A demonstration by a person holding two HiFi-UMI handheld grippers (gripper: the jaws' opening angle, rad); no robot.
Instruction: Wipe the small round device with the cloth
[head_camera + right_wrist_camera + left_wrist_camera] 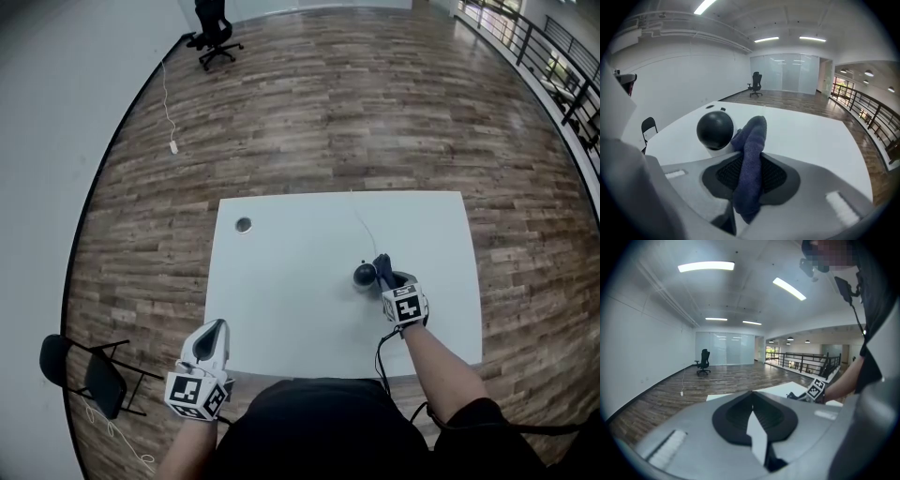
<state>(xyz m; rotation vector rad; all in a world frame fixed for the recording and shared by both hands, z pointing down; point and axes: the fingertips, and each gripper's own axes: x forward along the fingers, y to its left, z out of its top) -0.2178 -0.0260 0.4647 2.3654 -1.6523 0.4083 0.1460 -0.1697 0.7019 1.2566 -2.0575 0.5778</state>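
Chair (86,371), black and folding, stands on the wood floor off the table's (281,281) near left corner. At that same corner the left gripper (216,328) hovers. The head view shows only its back, while the left gripper view shows its jaws closed together with nothing between them. A small round grommet (244,225) sits in the table's far left part, seen clearly only from the head.

On the table's right half stands the small round device (364,275), a black ball which the right gripper view shows on a white base (715,129). A thin white cable (361,225), visible only from the head, runs from it toward the table's far edge. Just right of the device, the right gripper (382,274) pinches the blue cloth (752,154) between narrow jaws. The cloth's free end lies against the device's right side.
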